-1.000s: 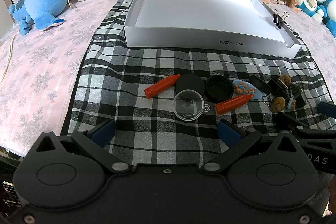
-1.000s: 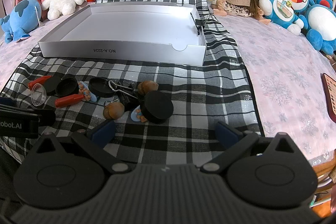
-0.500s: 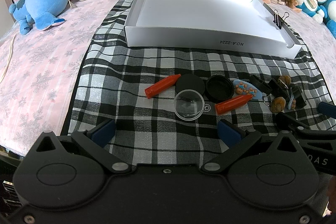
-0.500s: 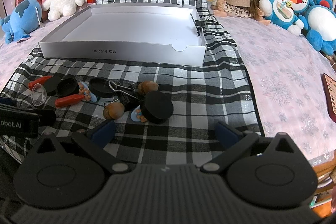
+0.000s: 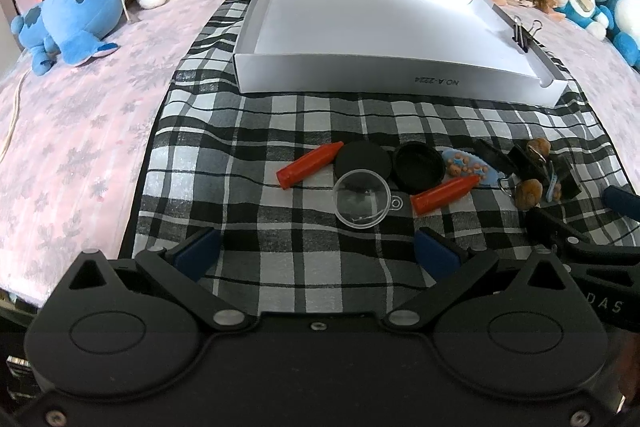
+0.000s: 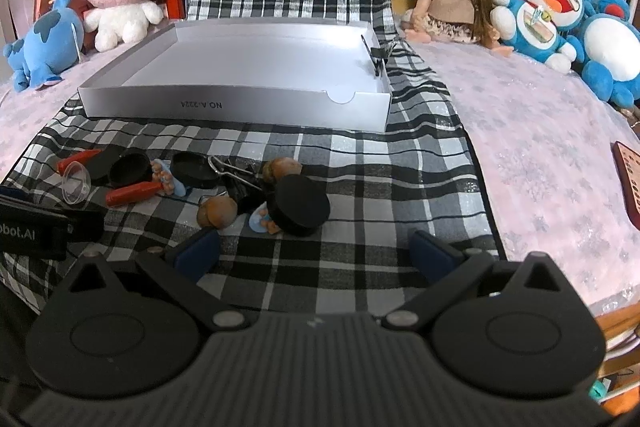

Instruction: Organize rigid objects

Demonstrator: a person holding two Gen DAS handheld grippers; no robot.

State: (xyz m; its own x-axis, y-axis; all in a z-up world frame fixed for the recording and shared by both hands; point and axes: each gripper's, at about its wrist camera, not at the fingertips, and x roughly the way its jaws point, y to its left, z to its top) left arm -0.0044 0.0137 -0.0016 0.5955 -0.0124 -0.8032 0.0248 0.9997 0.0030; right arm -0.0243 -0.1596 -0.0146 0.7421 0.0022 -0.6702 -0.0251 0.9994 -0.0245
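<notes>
On a checked cloth (image 5: 280, 235), a white tray (image 5: 360, 83) printed "NO.A-2224", upside down to the cameras, sits at 12 o'clock. Just below it lie two red crayons: one (image 5: 310, 165) points to 2 o'clock, the other (image 5: 446, 193) likewise, flanking black lids (image 5: 419, 166) and a clear cup (image 5: 362, 198). Left gripper (image 5: 316, 253) and right gripper (image 6: 314, 255) both hover spread wide, holding nothing. "bot.AI" shows on the left gripper's side. Nothing has moved since a second ago.
</notes>
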